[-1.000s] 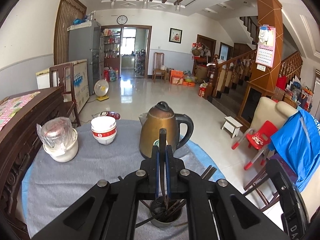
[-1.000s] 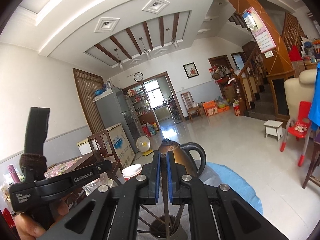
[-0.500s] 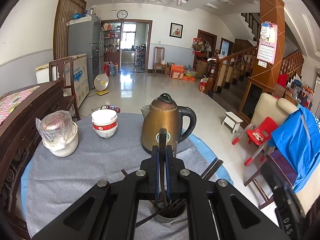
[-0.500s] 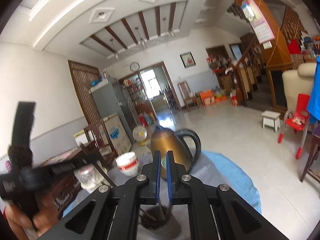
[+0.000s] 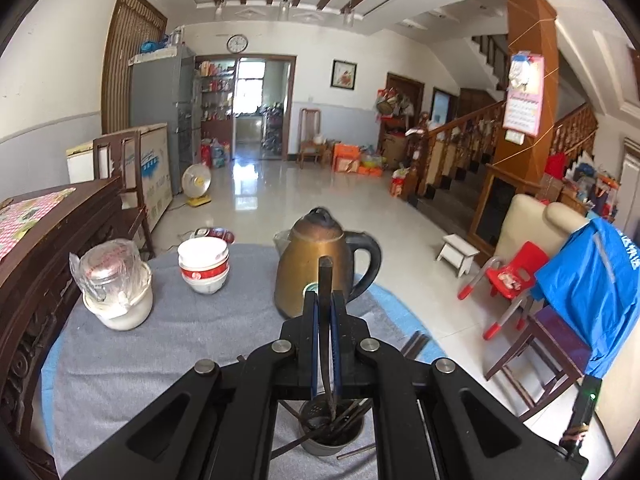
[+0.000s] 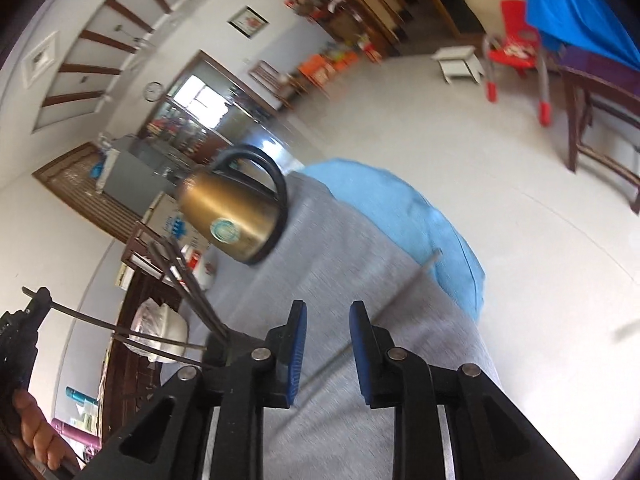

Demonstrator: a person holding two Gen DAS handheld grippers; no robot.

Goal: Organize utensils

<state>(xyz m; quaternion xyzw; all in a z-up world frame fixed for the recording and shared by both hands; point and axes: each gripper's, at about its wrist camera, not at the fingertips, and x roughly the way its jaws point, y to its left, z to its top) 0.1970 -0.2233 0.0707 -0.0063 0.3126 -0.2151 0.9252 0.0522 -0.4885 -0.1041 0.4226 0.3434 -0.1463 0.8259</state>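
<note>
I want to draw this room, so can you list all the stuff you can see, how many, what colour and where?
kettle: one, bronze with black handle, far middle of table
bowls: a stack, white with red band, left of kettle
blender jar: one, clear on white base, plastic-wrapped, table's left edge
metal cup: one, grey, near edge, holding dark chopsticks
chopsticks: a few loose, dark, on the cloth at right
tablecloth: grey over blue
red chair: one, small, floor at right
white stool: one, on the floor
wall clock: one, above the doorway
left hand-held gripper: black, blue pads, shut on one chopstick above the cup
right hand-held gripper: black, blue pads, open, nothing between
hand: holding left gripper
</note>
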